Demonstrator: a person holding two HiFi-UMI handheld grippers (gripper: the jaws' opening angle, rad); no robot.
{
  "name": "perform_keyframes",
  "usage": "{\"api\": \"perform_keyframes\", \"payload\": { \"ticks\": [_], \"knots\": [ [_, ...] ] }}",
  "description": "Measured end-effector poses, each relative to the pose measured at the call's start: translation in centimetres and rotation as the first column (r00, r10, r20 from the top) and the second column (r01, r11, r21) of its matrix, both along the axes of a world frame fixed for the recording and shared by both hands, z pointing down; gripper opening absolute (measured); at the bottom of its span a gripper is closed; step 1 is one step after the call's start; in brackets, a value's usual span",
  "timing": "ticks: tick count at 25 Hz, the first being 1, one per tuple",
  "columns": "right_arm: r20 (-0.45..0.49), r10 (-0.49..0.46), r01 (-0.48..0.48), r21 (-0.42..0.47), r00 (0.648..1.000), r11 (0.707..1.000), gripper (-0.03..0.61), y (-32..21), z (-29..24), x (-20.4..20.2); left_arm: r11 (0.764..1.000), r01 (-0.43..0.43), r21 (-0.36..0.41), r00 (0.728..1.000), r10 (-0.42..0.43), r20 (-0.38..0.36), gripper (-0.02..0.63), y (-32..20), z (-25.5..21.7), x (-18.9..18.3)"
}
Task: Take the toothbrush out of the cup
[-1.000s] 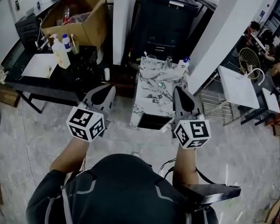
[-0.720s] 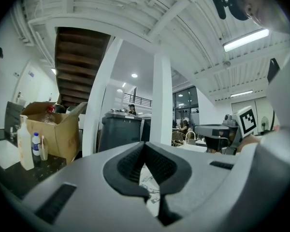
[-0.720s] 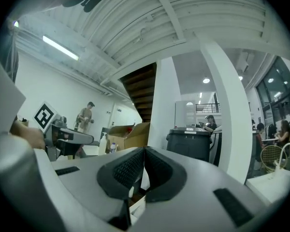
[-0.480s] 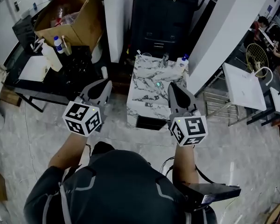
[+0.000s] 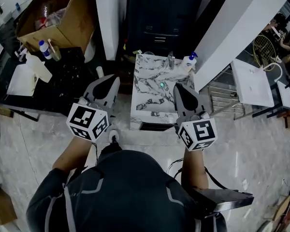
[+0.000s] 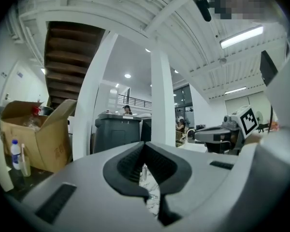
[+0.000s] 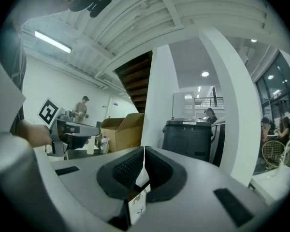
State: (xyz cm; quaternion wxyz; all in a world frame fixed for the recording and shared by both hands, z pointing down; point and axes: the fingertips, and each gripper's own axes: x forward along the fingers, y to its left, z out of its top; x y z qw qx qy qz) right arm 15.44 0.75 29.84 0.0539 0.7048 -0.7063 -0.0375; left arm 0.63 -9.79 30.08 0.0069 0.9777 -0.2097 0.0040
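A small marble-topped table point(image 5: 152, 98) stands in front of me. At its far left corner sits a small clear cup point(image 5: 138, 55) with a toothbrush in it, too small to make out well. My left gripper point(image 5: 113, 80) is shut and empty, held level just left of the table's near part. My right gripper point(image 5: 178, 89) is also shut and empty, over the table's near right edge. In the left gripper view the left gripper's point(image 6: 144, 146) pads meet at the tip. The right gripper view shows the right gripper's point(image 7: 144, 149) pads together too.
On the far edge of the marble table stand a metal tap-like piece point(image 5: 170, 60) and a blue-capped bottle point(image 5: 189, 62); a small green thing point(image 5: 161, 85) lies mid-table. A black bin point(image 5: 159, 13) stands behind, a black table with bottles point(image 5: 67, 76) and a cardboard box point(image 5: 53, 21) to the left, and a white pillar point(image 5: 232, 28) and white table point(image 5: 251, 83) to the right.
Both grippers have moved forward toward the marble table, which now lies closer between them. Both stay shut.
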Motion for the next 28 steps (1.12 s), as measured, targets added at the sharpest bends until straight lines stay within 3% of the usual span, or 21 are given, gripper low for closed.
{"api": "perform_keyframes", "payload": {
  "ticks": [3, 12, 17, 22, 26, 28],
  "knots": [
    [0.003, 0.063, -0.063, -0.009, 0.998, 0.998, 0.031, -2.9, 0.4, 1.1, 0.998, -0.061, -0.026, 0.998, 0.061, -0.009, 0.009, -3.2, 0.8, 1.2],
    [-0.009, 0.129, -0.129, -0.047, 0.992, 0.991, 0.032, -11.2, 1.5, 2.4, 0.989, -0.139, -0.044, 0.99, 0.139, 0.008, 0.009, -12.3, 3.1, 3.1],
    [-0.038, 0.173, -0.174, -0.041, 0.984, 0.984, 0.032, -15.1, 1.7, 4.0, 0.987, -0.133, -0.089, 0.991, 0.131, -0.029, 0.009, -17.1, 4.7, 3.3],
    [-0.003, 0.186, -0.185, -0.079, 0.983, 0.979, 0.033, -18.0, 4.5, 5.7, 0.984, -0.143, -0.103, 0.989, 0.146, 0.026, 0.009, -18.9, 7.4, 4.0],
    [0.009, 0.183, -0.18, -0.125, 0.983, 0.976, 0.038, -20.2, 7.9, 8.3, 0.989, -0.092, -0.119, 0.993, 0.1, 0.068, 0.009, -19.9, 9.7, 4.4],
    [0.016, 0.16, -0.156, -0.147, 0.987, 0.977, 0.075, -21.2, 9.5, 9.2, 0.989, -0.07, -0.131, 0.993, 0.081, 0.081, 0.009, -19.7, 10.5, 4.7]
  ]
}}
